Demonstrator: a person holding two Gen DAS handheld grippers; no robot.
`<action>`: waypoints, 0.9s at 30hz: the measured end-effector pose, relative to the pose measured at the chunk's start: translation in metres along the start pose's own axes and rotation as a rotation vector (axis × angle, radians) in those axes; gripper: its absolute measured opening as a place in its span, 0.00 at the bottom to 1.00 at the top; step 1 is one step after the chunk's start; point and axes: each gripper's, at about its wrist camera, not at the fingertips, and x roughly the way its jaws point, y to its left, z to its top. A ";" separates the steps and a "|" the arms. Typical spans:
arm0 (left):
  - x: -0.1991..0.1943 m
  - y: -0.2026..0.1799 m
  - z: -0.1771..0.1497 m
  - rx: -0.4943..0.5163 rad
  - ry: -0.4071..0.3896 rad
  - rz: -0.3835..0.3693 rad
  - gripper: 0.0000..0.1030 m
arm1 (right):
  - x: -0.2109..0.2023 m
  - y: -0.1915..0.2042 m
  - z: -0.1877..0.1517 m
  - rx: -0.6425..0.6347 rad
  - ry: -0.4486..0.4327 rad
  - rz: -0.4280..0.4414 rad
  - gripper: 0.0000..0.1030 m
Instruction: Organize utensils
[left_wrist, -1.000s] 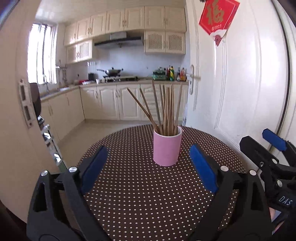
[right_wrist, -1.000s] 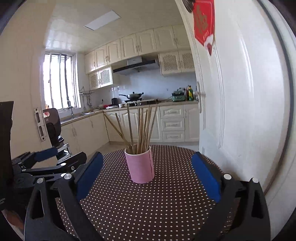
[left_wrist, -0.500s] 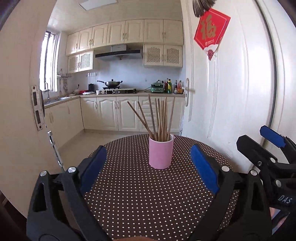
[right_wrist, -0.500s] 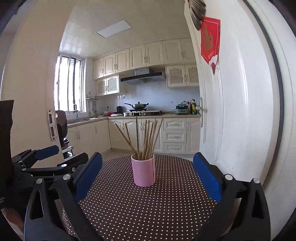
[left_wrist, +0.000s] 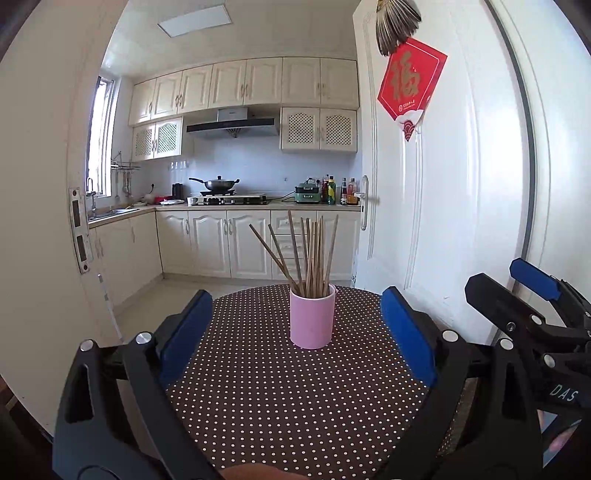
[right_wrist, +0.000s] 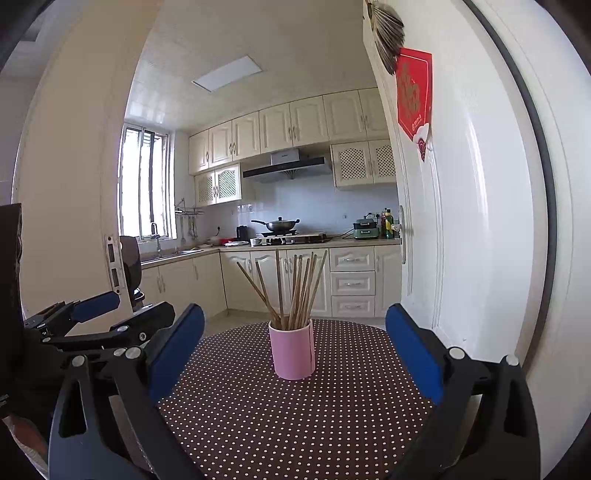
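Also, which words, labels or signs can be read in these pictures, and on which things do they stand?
"福": gold character on the red diamond paper on the white door.
"DAS": white letters on the right gripper, cut off at the picture's edge.
Small print under the character: too small to read.
Bottle labels on the counter: too blurred to read.

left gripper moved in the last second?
Yes. The left gripper has pulled back and tilted up: the pink cup looks smaller between its fingers, and more of the ceiling light shows.

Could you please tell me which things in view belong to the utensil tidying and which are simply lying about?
Job:
chopsticks
pink cup
left tool
right tool

Lying about:
wok
bottles
red door decoration
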 end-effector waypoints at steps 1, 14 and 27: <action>-0.001 0.000 0.000 0.001 0.000 0.000 0.88 | 0.000 0.000 -0.001 0.002 0.001 0.000 0.92; -0.001 -0.006 -0.003 0.022 0.001 0.020 0.88 | 0.000 -0.004 -0.003 0.015 0.011 0.021 0.92; 0.000 -0.006 -0.006 0.022 0.016 0.030 0.88 | 0.001 -0.003 -0.005 0.024 0.034 0.026 0.92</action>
